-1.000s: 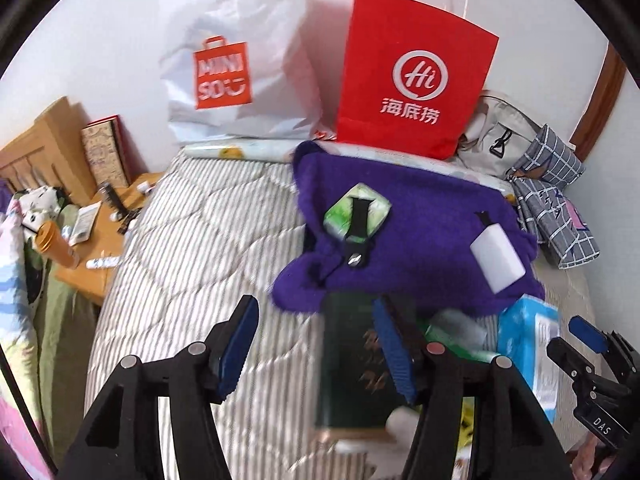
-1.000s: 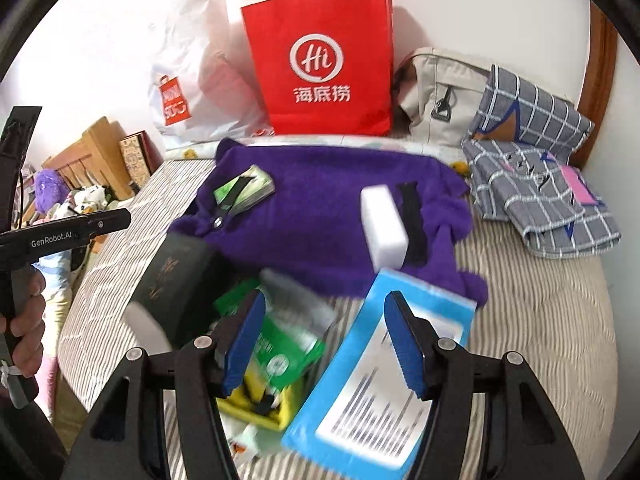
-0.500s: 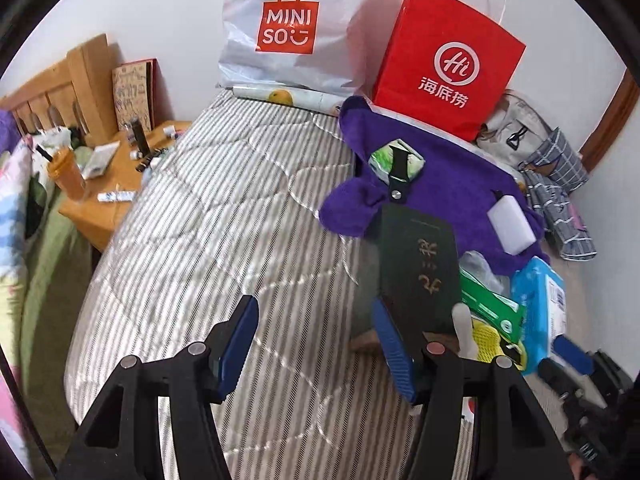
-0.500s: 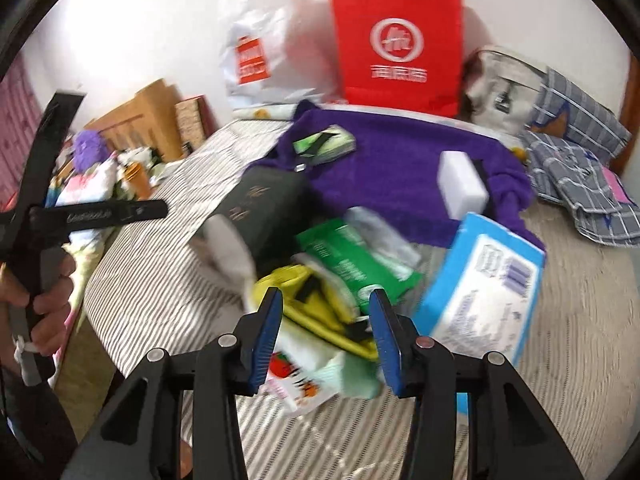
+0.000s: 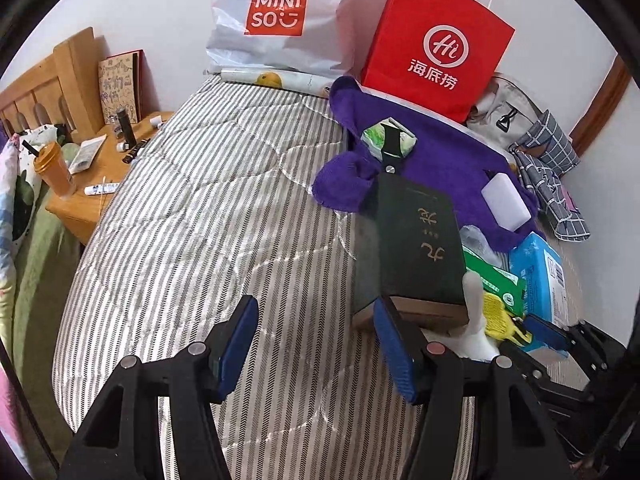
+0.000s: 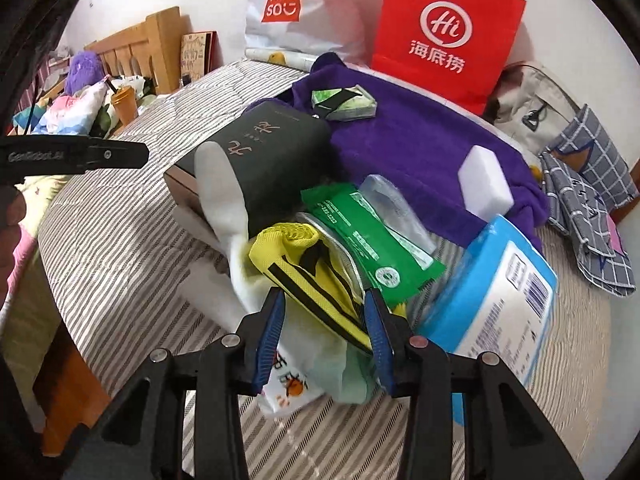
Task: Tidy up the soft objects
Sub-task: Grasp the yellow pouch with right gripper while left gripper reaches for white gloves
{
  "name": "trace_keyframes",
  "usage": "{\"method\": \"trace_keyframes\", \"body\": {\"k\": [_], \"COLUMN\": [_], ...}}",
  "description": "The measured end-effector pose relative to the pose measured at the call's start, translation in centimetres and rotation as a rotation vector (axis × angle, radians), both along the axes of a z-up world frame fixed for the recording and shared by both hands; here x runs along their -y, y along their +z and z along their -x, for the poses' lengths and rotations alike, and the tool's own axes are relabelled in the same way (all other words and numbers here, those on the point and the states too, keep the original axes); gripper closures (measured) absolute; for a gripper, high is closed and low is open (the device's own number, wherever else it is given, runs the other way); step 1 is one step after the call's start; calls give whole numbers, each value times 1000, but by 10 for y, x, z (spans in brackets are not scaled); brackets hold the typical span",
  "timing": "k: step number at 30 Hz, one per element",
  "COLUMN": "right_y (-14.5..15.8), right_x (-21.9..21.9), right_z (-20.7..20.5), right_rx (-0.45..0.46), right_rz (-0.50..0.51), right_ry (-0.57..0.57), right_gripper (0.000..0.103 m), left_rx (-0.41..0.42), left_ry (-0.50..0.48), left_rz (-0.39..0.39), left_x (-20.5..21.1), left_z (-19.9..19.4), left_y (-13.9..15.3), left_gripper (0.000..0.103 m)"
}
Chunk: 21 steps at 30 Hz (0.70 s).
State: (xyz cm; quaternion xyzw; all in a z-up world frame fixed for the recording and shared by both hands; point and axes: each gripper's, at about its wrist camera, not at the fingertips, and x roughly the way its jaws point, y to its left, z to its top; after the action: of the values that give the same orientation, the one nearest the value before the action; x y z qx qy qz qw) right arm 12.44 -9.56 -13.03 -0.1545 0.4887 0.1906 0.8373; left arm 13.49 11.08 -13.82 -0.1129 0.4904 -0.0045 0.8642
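Right gripper (image 6: 324,330): jaws closing, one blue pad on each side of the yellow cloth (image 6: 316,276); whether the pads already press on it cannot be told.
Yellow cloth: one, with black stripes, on top of the pile at the near edge of the bed (image 6: 120,248), directly ahead of the right gripper at 12 o'clock.
White sock (image 6: 224,208): one, draped from the black box (image 6: 272,156) down to the pile, at 10 o'clock from the right gripper.
Printed cloth (image 6: 288,388): one, white and pale green with an orange print, under the yellow cloth, low between the right fingers.
Green packs (image 6: 372,236): one flat green pack with a clear packet lying on it, at 1 o'clock, touching the yellow cloth.
Blue pack (image 6: 500,288): one, with a white label, at 2 o'clock, just beside the green pack.
Left gripper (image 5: 316,346): jaws apart, nothing between them but striped quilt; its right finger sits just in front of the black box's near end.
Black box: one, gold characters on the lid, at 1 o'clock from the left gripper.
Purple towel (image 5: 440,160): one, spread beyond the box at 1 o'clock; on it one white block (image 5: 506,204) and one green-and-white pack with a black strap (image 5: 390,140).
Bags at the wall: two, one red paper bag (image 5: 436,44) at 1 o'clock and one white plastic bag (image 5: 280,20) at 12 o'clock.
Checked cloths (image 6: 588,208): grey, folded, at the far right of the bed; the count is unclear.
Bedside table (image 5: 92,176): one, at 10 o'clock, with one orange cup (image 5: 52,172) and small bottles.
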Motion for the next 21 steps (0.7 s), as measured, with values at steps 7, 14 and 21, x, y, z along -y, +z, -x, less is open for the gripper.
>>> {"method": "trace_keyframes", "body": {"k": [7,14,21], "right_y": [-5,33,64], "right_x": [-14,14,40], "right_z": [-12,-14,-1], "right_rx": [3,19,78], "right_rz": [26,-217,-305], "right_ry": [35,-53,-109], "right_gripper": [87,95,96], "left_rx": [0,-10,-14], "left_ry": [-11,-6,-6], "left_rz": [-4,-27,-47], "left_x": [2,7,18], "left_z": [-2,1,8], "left_y": [0,-3,-1], "left_gripper": [45,45,45]}}
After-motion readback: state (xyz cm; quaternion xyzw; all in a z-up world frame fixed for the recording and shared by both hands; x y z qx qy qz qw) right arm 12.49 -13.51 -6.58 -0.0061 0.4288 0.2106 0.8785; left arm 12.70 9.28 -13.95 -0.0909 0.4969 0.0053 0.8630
